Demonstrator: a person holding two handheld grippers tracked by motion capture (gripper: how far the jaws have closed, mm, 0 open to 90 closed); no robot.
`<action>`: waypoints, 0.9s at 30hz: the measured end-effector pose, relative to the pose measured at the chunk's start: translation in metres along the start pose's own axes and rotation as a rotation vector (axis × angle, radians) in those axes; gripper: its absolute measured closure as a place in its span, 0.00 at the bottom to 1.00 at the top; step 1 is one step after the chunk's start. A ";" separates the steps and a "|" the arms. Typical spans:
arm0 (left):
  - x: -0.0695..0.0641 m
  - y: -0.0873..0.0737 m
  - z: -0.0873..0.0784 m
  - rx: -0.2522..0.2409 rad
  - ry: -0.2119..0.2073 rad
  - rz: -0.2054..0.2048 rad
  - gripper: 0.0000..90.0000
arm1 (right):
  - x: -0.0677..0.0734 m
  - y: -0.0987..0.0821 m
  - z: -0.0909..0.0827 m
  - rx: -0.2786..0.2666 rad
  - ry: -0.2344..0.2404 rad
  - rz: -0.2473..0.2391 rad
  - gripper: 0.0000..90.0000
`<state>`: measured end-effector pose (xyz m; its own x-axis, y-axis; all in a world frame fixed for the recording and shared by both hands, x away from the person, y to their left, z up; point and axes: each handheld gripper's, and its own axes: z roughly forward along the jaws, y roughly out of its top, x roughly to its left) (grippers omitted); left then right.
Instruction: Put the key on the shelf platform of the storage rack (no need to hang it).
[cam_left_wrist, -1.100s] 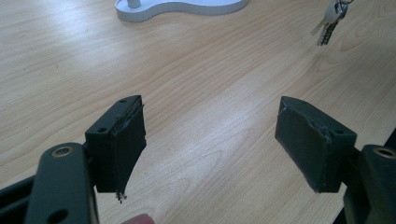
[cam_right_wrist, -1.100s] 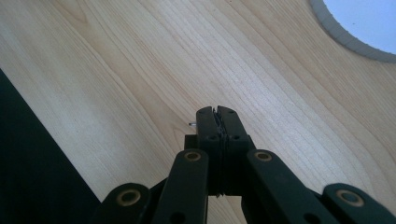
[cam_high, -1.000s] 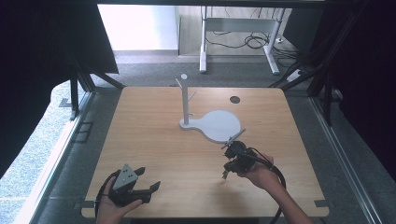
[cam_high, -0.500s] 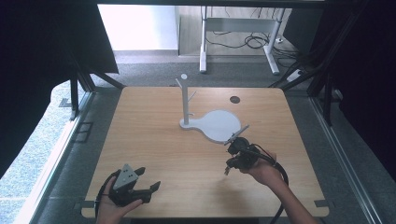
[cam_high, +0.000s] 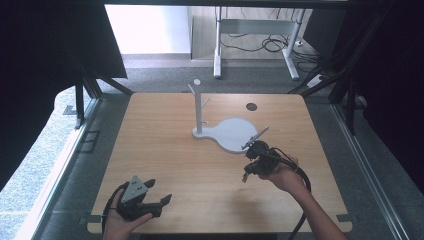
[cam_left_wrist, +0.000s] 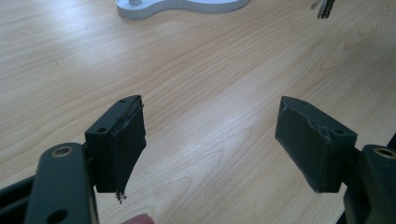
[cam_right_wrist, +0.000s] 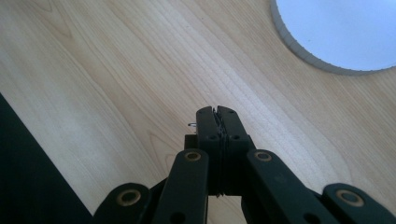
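Observation:
A white stand (cam_high: 231, 134) with a round flat base and a thin pegged post (cam_high: 198, 107) sits at the middle of the wooden table (cam_high: 165, 145). My right gripper (cam_high: 245, 175) hangs just in front of the base's near right edge, held in a hand, its jaws pointing down at the table. In the right gripper view the jaws (cam_right_wrist: 217, 122) are pressed together with nothing between them, and the white base (cam_right_wrist: 341, 32) lies ahead at the upper right. My left gripper (cam_high: 161, 192) rests near the table's front left, open wide over bare wood (cam_left_wrist: 210, 135).
A small dark round hole (cam_high: 251, 106) marks the table's far right. Beyond the far edge stand a desk frame's white legs (cam_high: 218, 45) and floor cables. Black curtains flank both sides. From the left gripper view, the stand's base (cam_left_wrist: 187, 5) lies far ahead.
The right hand has shifted slightly to the right and the gripper has tilted a little. The left gripper has kept still.

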<state>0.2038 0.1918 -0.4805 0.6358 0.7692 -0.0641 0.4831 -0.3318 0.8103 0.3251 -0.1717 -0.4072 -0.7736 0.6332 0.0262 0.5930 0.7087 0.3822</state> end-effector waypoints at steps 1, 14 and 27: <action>0.000 0.000 0.000 0.004 0.001 0.001 0.27 | -0.001 0.001 0.000 0.003 -0.001 0.005 1.00; 0.001 -0.001 0.000 0.001 0.000 -0.003 0.27 | -0.011 0.021 0.006 -0.005 0.004 0.014 1.00; 0.005 -0.001 -0.003 -0.006 0.007 -0.016 0.27 | -0.029 0.041 0.014 -0.024 0.014 0.051 1.00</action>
<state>0.2049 0.1974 -0.4802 0.6236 0.7784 -0.0726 0.4893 -0.3163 0.8127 0.3752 -0.1570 -0.4051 -0.7458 0.6635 0.0595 0.6262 0.6678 0.4023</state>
